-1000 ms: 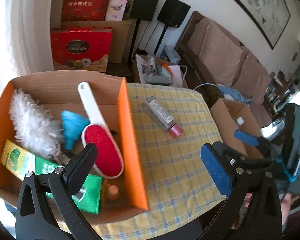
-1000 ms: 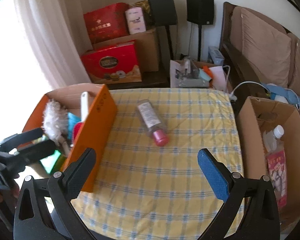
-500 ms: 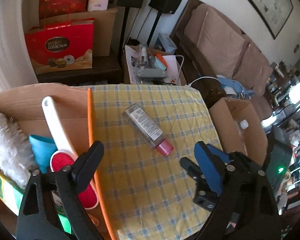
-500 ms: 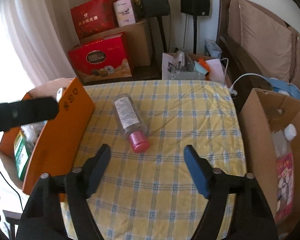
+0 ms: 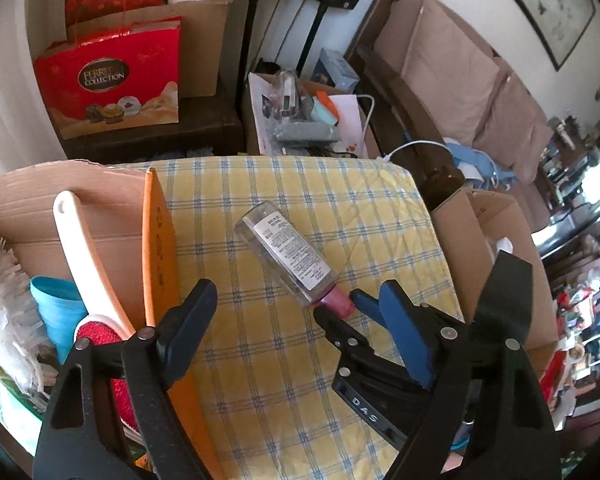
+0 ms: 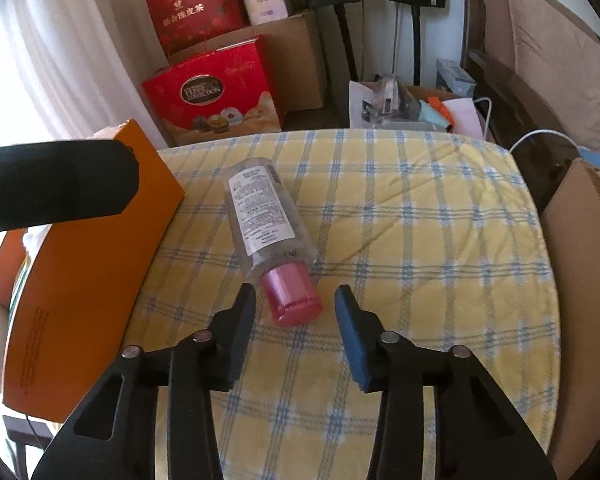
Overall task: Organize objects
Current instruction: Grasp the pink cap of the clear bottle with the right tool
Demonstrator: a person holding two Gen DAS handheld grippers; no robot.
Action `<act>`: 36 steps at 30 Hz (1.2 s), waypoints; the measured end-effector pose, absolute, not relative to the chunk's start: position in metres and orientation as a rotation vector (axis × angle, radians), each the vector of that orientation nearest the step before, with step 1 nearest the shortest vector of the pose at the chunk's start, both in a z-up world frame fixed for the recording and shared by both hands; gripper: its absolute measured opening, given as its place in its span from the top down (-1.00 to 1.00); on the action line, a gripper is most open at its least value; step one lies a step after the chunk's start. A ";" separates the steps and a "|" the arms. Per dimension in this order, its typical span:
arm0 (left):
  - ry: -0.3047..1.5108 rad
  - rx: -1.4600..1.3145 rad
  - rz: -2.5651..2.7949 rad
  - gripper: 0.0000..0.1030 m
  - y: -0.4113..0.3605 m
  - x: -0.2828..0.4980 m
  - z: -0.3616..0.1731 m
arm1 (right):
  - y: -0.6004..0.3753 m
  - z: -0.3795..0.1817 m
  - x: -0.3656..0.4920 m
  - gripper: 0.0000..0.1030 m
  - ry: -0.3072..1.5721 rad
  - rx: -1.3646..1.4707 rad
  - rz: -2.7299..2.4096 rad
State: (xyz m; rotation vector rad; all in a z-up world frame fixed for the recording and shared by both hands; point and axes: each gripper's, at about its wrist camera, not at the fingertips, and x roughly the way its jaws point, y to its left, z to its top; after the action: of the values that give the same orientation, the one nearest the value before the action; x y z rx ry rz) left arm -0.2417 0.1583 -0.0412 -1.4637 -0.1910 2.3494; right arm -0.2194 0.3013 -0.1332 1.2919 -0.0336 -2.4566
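The clear bottle point(image 6: 266, 216) lies on its side at the centre of the checked surface point(image 6: 420, 216), its pink cap point(image 6: 294, 296) between the closing, not yet touching jaws of the right gripper point(image 6: 296, 304). Pinching only the round cap could let the bottle roll or swing. The left gripper point(image 5: 296, 300), lower centre in its own view, is closing on nothing.

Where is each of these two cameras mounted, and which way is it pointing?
Left wrist: on the left gripper, looking down at the clear pink-capped bottle and orange cardboard box; its closing jaws and the right gripper show.
Right wrist: on the right gripper, jaws closing around the pink cap, not yet touching.
Shared: bottle, box, yellow checked tablecloth.
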 end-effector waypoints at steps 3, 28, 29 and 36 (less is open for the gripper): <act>-0.197 -1.474 2.349 -0.56 0.160 -0.243 -0.045 | 0.301 -0.140 -0.222 0.36 -0.053 1.299 -2.443; -0.230 -1.429 2.308 -0.41 0.198 -0.204 -0.041 | 0.362 -0.112 -0.162 0.47 -0.281 1.398 -2.414; -0.242 -1.441 2.289 -0.41 0.200 -0.202 -0.044 | 0.363 -0.110 -0.159 0.48 -0.283 1.404 -2.413; -0.441 -1.563 2.127 -0.41 0.205 -0.197 -0.084 | 0.370 -0.106 -0.141 0.48 -0.298 1.407 -2.409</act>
State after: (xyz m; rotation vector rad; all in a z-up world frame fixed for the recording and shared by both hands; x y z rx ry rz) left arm -0.1974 0.2046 -0.0843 -1.5630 -0.4407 2.1265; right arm -0.1413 0.3699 -0.1055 1.4070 -0.2976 -2.4093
